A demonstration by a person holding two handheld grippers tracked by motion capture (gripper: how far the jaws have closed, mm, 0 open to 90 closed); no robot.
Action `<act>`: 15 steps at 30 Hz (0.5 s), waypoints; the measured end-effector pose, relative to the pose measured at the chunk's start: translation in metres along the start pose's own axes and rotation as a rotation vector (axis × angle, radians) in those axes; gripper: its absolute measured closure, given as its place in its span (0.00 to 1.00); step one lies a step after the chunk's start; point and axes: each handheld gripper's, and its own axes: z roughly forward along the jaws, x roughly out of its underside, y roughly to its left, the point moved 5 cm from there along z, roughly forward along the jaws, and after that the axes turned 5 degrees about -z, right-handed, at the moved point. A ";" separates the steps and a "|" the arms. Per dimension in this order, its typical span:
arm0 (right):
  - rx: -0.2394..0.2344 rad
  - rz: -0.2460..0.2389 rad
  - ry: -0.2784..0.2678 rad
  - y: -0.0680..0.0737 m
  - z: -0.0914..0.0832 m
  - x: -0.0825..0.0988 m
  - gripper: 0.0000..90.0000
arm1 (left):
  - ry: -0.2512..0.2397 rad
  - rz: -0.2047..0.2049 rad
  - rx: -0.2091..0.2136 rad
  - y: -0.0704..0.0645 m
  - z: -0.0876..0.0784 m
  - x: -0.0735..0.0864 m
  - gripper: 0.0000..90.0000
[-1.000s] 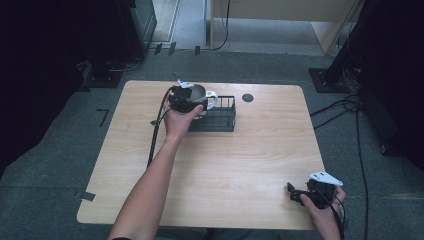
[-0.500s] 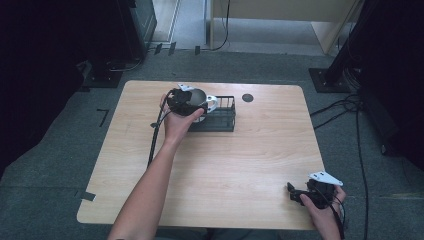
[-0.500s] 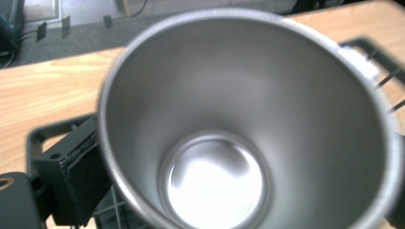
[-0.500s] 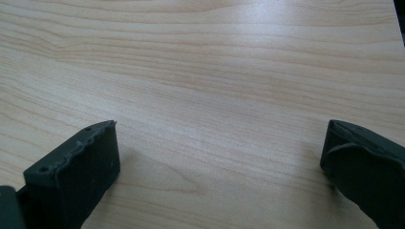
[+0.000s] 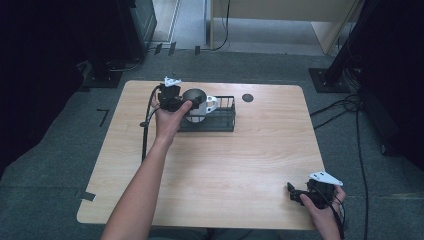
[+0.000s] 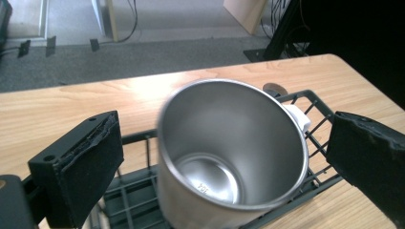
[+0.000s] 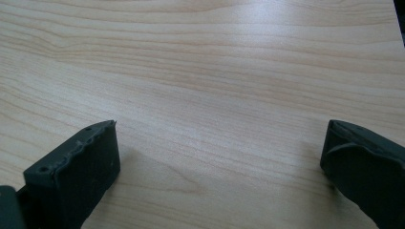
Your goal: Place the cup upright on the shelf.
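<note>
The left gripper [image 6: 224, 157] is spreading its jaws wide, the steel mug [image 6: 229, 157] sitting between them untouched, inside the black wire basket [image 6: 315, 119]. The right gripper [image 7: 219, 157] is gaping wide over bare table [image 7: 215, 71].

**A shiny cup in a black basket**

The steel mug [image 6: 229, 157] is silver inside and white outside, with a white handle. It is tipped over, its open mouth showing. It sits in the left end of the black wire basket [image 5: 222, 120].
</note>
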 end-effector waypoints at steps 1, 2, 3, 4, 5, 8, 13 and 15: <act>0.000 0.000 0.000 0.000 0.000 0.000 0.00 | -0.006 0.002 0.003 0.002 -0.004 0.001 0.00; 0.000 0.000 0.000 0.000 0.000 0.000 0.00 | -0.007 0.005 -0.001 0.004 -0.008 0.003 0.00; 0.000 0.000 0.000 0.000 0.000 0.000 0.00 | -0.008 0.000 -0.005 0.007 -0.012 0.006 0.00; 0.000 0.000 0.000 0.000 0.000 0.000 0.00 | -0.008 -0.003 -0.004 0.011 -0.016 0.009 0.00; 0.000 0.000 0.000 0.000 0.000 0.000 0.00 | -0.011 -0.005 -0.005 0.014 -0.020 0.013 0.00; 0.000 0.000 0.000 0.000 0.000 0.000 0.00 | -0.011 -0.013 -0.022 0.025 -0.031 0.025 0.00; 0.000 0.000 0.000 0.000 0.000 0.000 0.00 | -0.006 -0.039 -0.038 0.042 -0.048 0.045 0.00; 0.001 0.000 0.000 0.000 0.000 0.000 0.00 | -0.004 -0.049 -0.036 0.046 -0.055 0.052 0.00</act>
